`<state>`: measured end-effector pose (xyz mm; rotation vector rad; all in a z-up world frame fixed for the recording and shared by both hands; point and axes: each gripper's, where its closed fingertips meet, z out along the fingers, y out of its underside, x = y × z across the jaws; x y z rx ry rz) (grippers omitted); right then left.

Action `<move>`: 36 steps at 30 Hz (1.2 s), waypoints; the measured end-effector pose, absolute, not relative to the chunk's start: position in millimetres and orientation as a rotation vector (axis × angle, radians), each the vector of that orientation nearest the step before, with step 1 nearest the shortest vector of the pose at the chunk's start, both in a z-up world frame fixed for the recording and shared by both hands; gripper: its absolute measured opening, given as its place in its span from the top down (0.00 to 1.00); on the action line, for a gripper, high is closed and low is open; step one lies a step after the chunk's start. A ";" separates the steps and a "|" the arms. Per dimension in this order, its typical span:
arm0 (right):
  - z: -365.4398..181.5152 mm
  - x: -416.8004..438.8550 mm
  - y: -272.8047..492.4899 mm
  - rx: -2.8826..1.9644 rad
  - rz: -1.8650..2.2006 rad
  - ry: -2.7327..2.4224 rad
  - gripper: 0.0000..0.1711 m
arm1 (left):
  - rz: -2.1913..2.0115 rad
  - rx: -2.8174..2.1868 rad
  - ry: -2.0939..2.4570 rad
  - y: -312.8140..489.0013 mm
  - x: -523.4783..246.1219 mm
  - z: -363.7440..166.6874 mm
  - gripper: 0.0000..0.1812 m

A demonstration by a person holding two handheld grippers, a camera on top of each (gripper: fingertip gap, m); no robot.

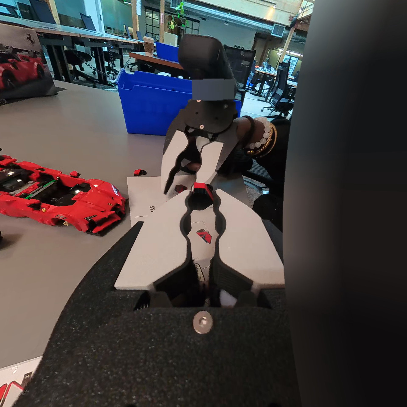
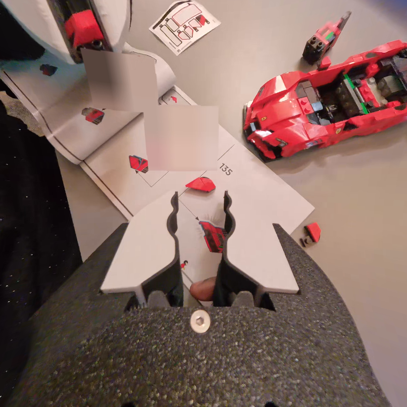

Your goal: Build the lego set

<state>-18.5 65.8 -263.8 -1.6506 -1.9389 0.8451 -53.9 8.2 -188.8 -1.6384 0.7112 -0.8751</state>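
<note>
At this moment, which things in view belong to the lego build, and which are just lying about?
Part of the build:
- small red and black brick assembly, clamped in the left gripper
- loose red sloped piece, ahead of the open right gripper
- half-built red lego car
- open white instruction booklet
- white sticker sheet

Lying about:
- blue plastic bin
- paper coffee cup

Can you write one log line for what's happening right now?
left gripper: shut on red-black brick assembly | right gripper: open, above red wedge piece
</note>
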 end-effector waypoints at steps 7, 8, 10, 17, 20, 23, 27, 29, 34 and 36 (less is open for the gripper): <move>-273.4 -28.7 65.0 -1.634 0.795 -2.025 0.83 | -0.860 -1.637 0.741 6.4 -51.2 -190.5 0.91; -273.6 -29.2 64.8 -1.629 0.794 -2.030 0.84 | -0.863 -1.631 0.737 6.2 -51.8 -189.6 0.91; -273.3 -29.1 64.6 -1.615 0.790 -2.039 0.84 | -0.869 -1.617 0.721 6.2 -53.8 -187.4 0.91; -198.4 -41.6 42.9 -1.463 1.147 -1.873 0.85 | -0.756 -1.471 0.689 6.1 -58.1 -166.5 0.91; -151.0 -44.1 21.3 -1.312 1.256 -1.876 0.85 | -0.669 -1.456 0.660 7.2 -54.4 -157.2 0.91; -137.2 -45.4 8.6 -1.261 1.192 -1.973 0.85 | -0.683 -1.456 0.582 8.1 -49.5 -151.8 0.91; -140.2 -48.6 5.8 -1.252 1.101 -2.066 0.85 | -0.679 -1.461 0.560 10.6 -47.5 -155.0 0.91; -146.1 -48.5 6.1 -1.249 1.048 -2.124 0.85 | -0.709 -1.433 0.559 8.2 -45.9 -152.5 0.91; -148.8 -52.0 6.5 -1.252 0.967 -2.197 0.90 | -0.756 -1.428 0.541 7.2 -47.5 -153.3 0.91; -147.0 -53.0 4.2 -1.238 0.947 -2.223 0.90 | -0.760 -1.427 0.528 7.9 -49.5 -153.4 0.91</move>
